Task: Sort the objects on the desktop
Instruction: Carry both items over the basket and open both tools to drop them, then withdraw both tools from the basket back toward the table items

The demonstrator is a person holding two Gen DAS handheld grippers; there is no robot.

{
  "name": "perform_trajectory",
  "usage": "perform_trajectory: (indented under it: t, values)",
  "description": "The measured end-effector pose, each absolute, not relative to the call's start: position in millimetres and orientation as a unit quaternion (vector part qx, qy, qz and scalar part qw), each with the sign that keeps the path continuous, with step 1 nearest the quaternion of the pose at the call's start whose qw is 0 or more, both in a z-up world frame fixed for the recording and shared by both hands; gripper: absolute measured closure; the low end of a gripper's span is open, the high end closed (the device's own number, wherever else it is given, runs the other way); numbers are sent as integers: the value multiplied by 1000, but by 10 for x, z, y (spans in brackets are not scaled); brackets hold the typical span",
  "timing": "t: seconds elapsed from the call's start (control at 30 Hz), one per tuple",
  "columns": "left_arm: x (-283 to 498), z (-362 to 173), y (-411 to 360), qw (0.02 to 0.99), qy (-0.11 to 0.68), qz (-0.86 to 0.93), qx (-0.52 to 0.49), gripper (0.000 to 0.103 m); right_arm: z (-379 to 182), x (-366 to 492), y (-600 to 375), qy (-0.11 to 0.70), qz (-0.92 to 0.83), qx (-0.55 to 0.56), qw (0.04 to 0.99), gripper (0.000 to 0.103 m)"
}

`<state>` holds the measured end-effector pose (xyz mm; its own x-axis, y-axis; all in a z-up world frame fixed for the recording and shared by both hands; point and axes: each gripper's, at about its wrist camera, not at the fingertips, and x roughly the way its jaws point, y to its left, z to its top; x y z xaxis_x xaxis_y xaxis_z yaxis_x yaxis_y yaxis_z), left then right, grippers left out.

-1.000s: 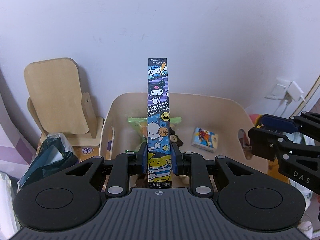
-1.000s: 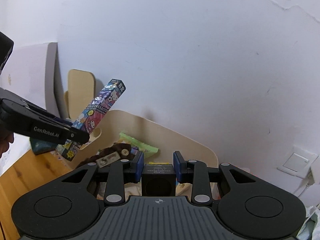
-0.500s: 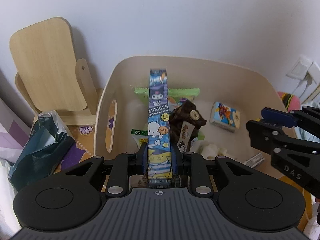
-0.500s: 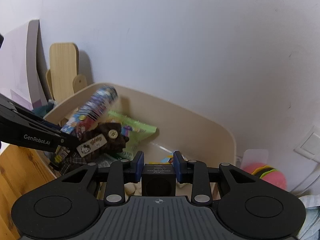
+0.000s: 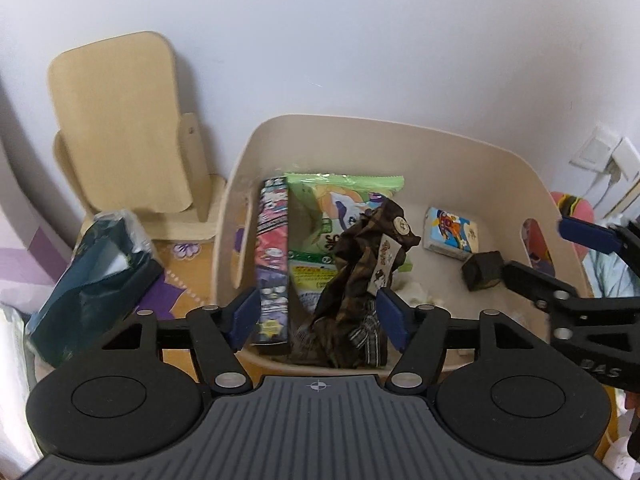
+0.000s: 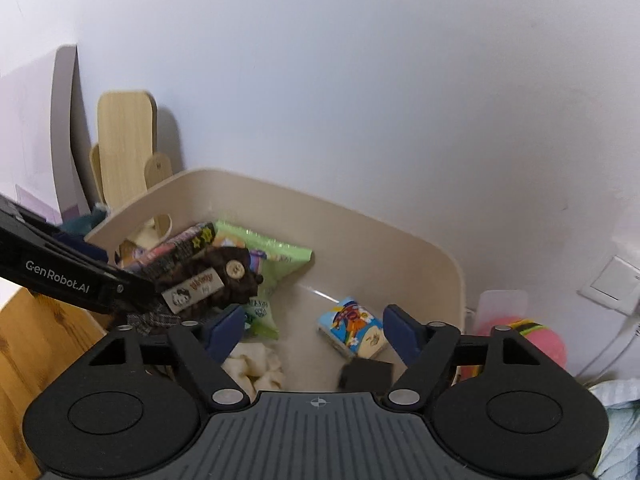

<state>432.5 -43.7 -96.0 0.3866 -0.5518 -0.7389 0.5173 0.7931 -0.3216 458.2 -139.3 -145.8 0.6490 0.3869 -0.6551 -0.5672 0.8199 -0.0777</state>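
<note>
Now pencil box (image 5: 273, 256) lies lengthwise toward wall

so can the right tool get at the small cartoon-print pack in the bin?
Probably yes. The right tool is open above the bin, the cartoon-print pack lies uncovered, and only the black cube sits close beside it.

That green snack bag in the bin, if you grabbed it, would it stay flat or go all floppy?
The green snack bag would probably flop and crinkle: it looks like thin shiny film with a crimped top edge. It seems light, lying loosely against the beige bin wall. The glossy film might slip between gripper pads.
</note>
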Motion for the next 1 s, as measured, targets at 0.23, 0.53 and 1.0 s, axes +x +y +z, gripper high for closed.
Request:
perform_trajectory:
  t: [0.23,0.53,1.0]
  values:
    - [4042,-830,56,847,424,-314,-56,31,-1279,4145,-1648,305,248,-100,914,0]
    - [3693,-977,522,840,449,-301,-51,30,-1406,3447,-1917,334,225,-61,913,0]
    - [3128,-1317,493,810,478,-339,22,30,-1872,2783,-2222,412,177,2,894,0]
